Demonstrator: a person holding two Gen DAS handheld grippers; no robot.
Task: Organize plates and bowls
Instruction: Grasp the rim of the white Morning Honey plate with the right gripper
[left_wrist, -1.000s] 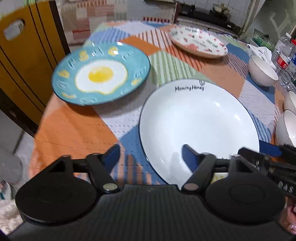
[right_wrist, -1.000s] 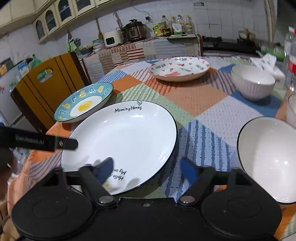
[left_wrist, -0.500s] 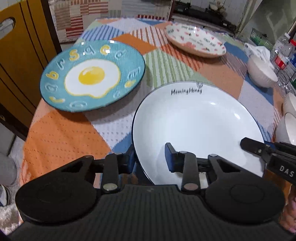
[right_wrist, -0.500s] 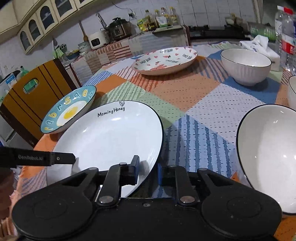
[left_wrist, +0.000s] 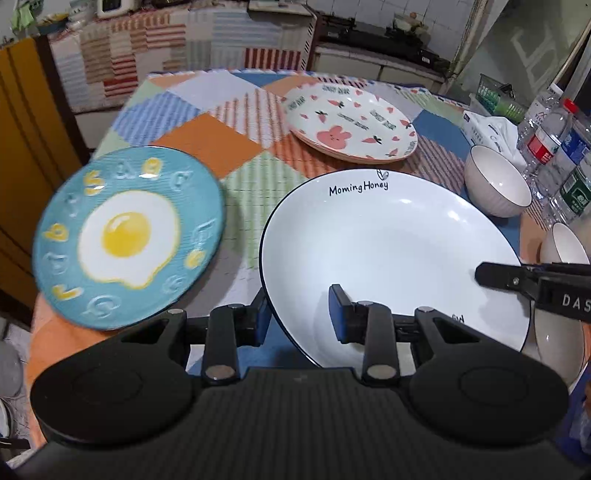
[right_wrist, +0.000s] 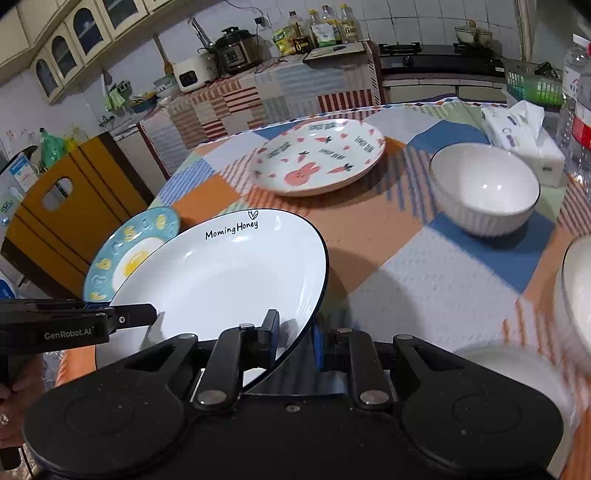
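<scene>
A large white plate (left_wrist: 388, 251) lettered "Morning Honey" is lifted and tilted above the table; it also shows in the right wrist view (right_wrist: 221, 280). My left gripper (left_wrist: 299, 317) is shut on its near left rim. My right gripper (right_wrist: 295, 339) is shut on its near right rim. A blue fried-egg plate (left_wrist: 125, 236) lies to the left, partly behind the white plate in the right wrist view (right_wrist: 125, 254). A bunny plate (left_wrist: 351, 125) lies at the back. A white bowl (right_wrist: 484, 188) stands to the right.
The table has a patchwork cloth (right_wrist: 424, 266). More white bowls (left_wrist: 561, 251) stand at the right edge. Water bottles (left_wrist: 554, 140) and a tissue pack (right_wrist: 524, 136) stand at the far right. A yellow chair (right_wrist: 70, 206) stands at the left.
Both grippers closed on the white plate's rim from open. The plate has risen off the table and tilted, and both views have lifted with it.
</scene>
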